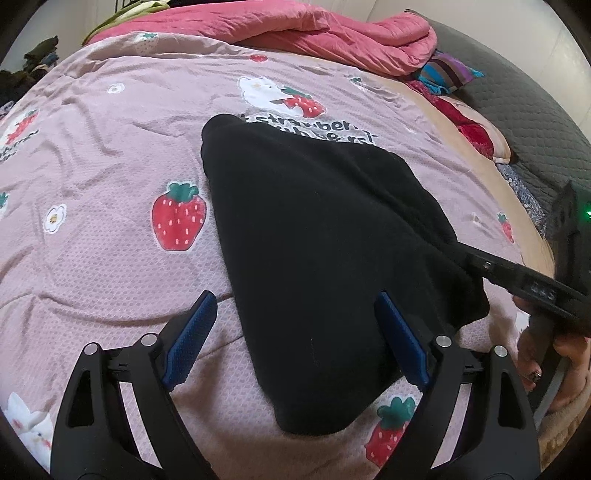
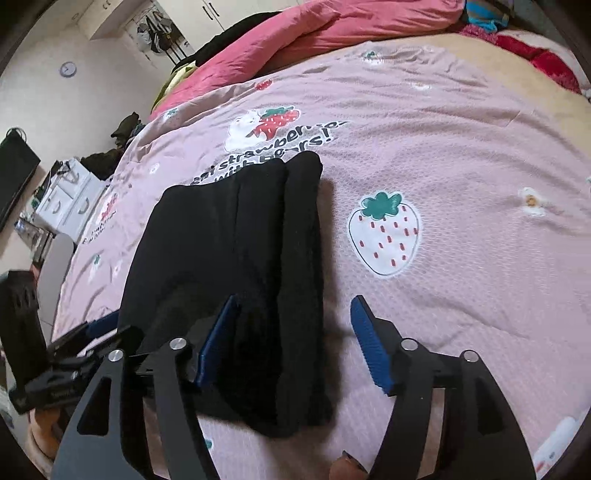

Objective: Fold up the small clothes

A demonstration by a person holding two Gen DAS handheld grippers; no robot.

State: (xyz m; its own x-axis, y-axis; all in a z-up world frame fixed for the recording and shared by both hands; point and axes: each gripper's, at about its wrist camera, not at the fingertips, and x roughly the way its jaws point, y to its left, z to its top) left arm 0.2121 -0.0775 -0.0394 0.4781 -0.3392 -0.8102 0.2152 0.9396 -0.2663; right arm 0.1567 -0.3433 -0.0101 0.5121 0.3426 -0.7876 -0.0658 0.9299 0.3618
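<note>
A black garment (image 1: 317,236) lies folded on the bed, spread over a pink sheet (image 1: 110,155) printed with strawberries, small flowers and white bears — its far end covers part of the black lettering on the sheet. In the right wrist view the garment (image 2: 236,258) shows a lengthwise fold, one layer lying along the other on its right side. The left hand-held gripper (image 1: 295,336) stands wide open above the near end of the garment: its right blue pad sits over the black cloth, its left pad over bare sheet, and neither pad presses on anything. The right hand-held gripper (image 2: 291,347) is also spread apart, with the near right edge of the garment between its blue pads but not pinched; the left pad is just beside the cloth, the right pad over the sheet. A red strawberry print (image 1: 179,218) lies left of the garment. At the far side of the bed a pink quilt (image 1: 332,33) is bunched up — beside it a striped cushion (image 1: 447,72).
</note>
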